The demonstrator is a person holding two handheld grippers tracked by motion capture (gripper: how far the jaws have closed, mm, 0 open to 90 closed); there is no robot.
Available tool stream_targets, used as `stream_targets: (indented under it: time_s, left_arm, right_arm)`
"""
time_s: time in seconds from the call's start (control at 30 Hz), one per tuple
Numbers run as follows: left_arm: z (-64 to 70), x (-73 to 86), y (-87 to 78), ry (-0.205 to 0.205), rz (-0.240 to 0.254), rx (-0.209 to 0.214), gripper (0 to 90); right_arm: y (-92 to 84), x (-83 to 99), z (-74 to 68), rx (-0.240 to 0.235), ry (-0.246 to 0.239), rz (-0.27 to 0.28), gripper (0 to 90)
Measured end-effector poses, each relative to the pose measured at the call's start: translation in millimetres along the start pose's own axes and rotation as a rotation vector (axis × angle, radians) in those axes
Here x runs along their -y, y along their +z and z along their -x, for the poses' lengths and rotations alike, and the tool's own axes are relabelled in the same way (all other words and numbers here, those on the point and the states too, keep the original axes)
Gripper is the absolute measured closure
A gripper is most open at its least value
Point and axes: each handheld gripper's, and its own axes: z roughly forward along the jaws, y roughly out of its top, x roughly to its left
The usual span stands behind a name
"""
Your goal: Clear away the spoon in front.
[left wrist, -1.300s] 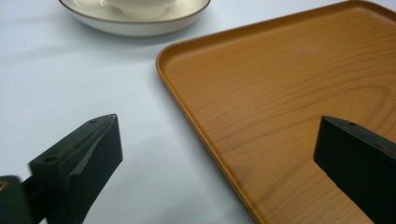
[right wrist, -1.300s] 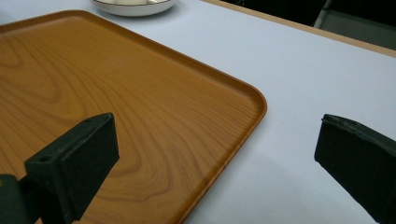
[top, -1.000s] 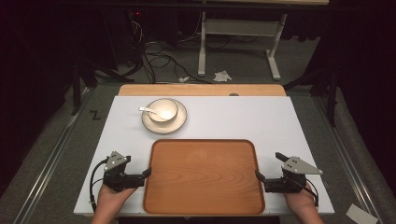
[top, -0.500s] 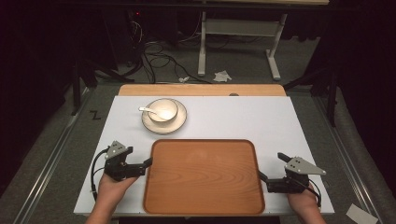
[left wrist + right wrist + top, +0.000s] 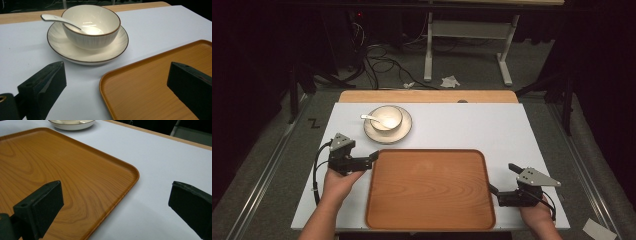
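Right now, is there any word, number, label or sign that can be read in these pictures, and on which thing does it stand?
"Z": a black mark on the grey floor, left of the table.
Bowl, saucer, spoon, wooden tray: no text on them.

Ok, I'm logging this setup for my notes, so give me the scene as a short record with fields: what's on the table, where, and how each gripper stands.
table: white top
tray: wooden, empty, near middle
plate: beyond the tray's far left corner
bowl: on the plate
spoon: in the bowl, handle out to the left
left gripper: open, at the tray's far left corner
right gripper: open, at the tray's right edge
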Motion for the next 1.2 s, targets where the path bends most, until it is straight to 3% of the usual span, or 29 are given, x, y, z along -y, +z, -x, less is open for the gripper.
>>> stream_targets:
  time_s: [0.27,0.53,0.67,0.8,0.9,1.2]
  left_arm:
    - [-3.3,-22.9,10.6,0.003,0.028,-0.042,4.1]
    - [-6.5,-42.7,18.7,-0.013,0.039,-0.031,5.4]
    - [-6.5,-51.4,25.0,-0.001,0.032,-0.038,7.5]
    - [-8.8,-57.2,32.7,-0.039,0.035,-0.013,11.2]
    - [-9.7,-60.6,40.1,-0.028,0.024,-0.036,15.3]
    - [-22.8,-77.6,59.0,-0.058,0.033,-0.054,16.7]
  right_arm:
    - [0.8,0.6,1.1,-0.014,0.006,-0.001,0.8]
    - [2.9,0.9,2.0,-0.021,0.000,-0.009,0.8]
    - [3.3,0.9,0.3,-0.026,0.007,-0.009,0.8]
    - [3.5,1.1,0.1,-0.029,0.003,-0.010,0.8]
    - [3.6,1.4,0.4,-0.031,-0.001,-0.009,0.8]
    - [4.2,2.6,1.0,-0.032,0.002,-0.013,0.8]
